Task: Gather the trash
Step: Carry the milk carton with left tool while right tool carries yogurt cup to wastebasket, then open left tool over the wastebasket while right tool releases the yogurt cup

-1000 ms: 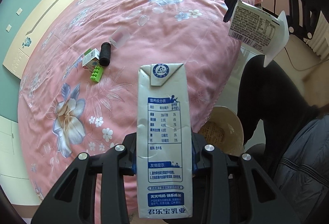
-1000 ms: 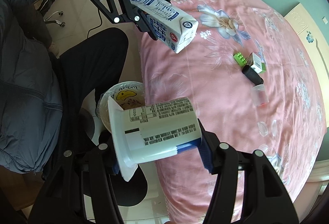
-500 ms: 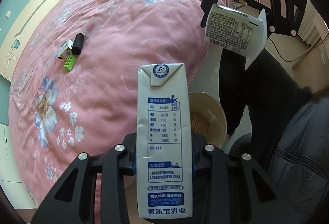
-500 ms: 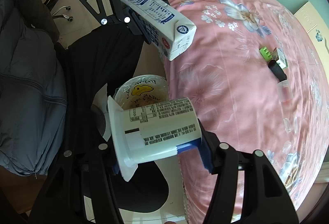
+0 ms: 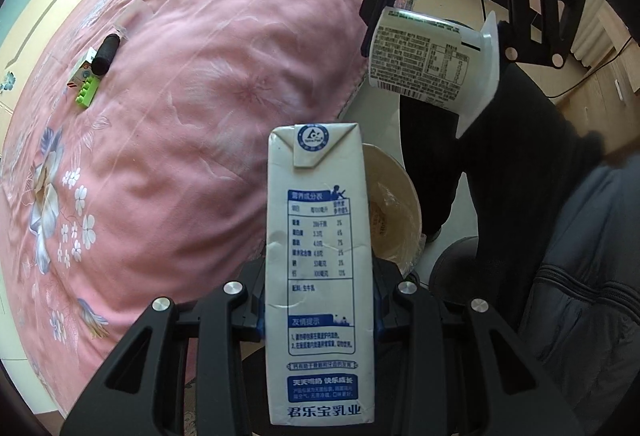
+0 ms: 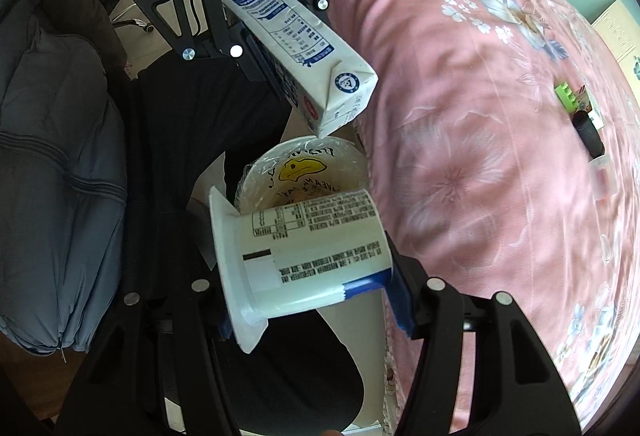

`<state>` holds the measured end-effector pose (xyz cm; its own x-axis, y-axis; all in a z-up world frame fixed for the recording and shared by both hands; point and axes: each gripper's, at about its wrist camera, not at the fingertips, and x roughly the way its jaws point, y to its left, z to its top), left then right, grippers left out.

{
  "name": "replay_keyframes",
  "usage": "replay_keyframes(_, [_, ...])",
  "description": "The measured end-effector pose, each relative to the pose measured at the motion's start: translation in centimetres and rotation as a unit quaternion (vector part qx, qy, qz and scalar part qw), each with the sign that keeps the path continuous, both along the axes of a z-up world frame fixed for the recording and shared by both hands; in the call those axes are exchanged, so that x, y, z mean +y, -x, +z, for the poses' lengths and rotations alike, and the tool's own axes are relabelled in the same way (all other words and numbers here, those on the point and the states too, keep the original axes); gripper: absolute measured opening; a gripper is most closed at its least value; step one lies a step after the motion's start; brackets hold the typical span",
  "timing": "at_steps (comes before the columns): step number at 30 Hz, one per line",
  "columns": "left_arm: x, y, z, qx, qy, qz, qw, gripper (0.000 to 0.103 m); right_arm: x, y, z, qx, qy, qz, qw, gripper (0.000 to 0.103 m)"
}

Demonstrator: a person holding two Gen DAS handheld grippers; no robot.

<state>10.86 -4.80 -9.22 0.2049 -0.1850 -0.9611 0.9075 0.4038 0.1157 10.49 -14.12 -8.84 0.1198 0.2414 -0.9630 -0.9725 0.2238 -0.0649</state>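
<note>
Grippers poised above the lined bin (image 6: pixel 256 175) beside the bed, left gripper (image 5: pixel 320 316) clamped on a milk carton (image 5: pixel 320 276), right gripper (image 6: pixel 316 288) on a yogurt cup (image 6: pixel 304 256), ready for dropping.

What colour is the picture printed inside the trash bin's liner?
Yellow, a duck-like shape with black lettering around it, on the bin. Clearest in the right wrist view.

Both tongs have come down toward the bin (image 6: pixel 304 171) on the floor beside the bed (image 5: pixel 208 83). The milk carton (image 6: pixel 304 51) held by the left tongs (image 5: pixel 320 316) now hangs with its corner just over the bin's rim, where a second ago it was above the bedspread. The cup (image 6: pixel 308 252) held by the right tongs (image 6: pixel 316 300) now overlaps the bin's mouth.
</note>
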Motion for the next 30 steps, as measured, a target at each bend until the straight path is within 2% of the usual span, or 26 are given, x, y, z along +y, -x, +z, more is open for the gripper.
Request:
replay_keyframes(15, [-0.7, -0.5, -6.1, 0.048, -0.016, -0.014, 0.9986, 0.038, 1.4, -0.8, -6.3, 0.039, 0.016, -0.005, 0.999, 0.059])
replay_keyframes(30, [-2.0, -2.0, -12.1, 0.099, -0.034, -0.003, 0.9945, 0.038, 3.2, -3.2, -12.0, 0.080, 0.021, -0.006, 0.997, 0.059])
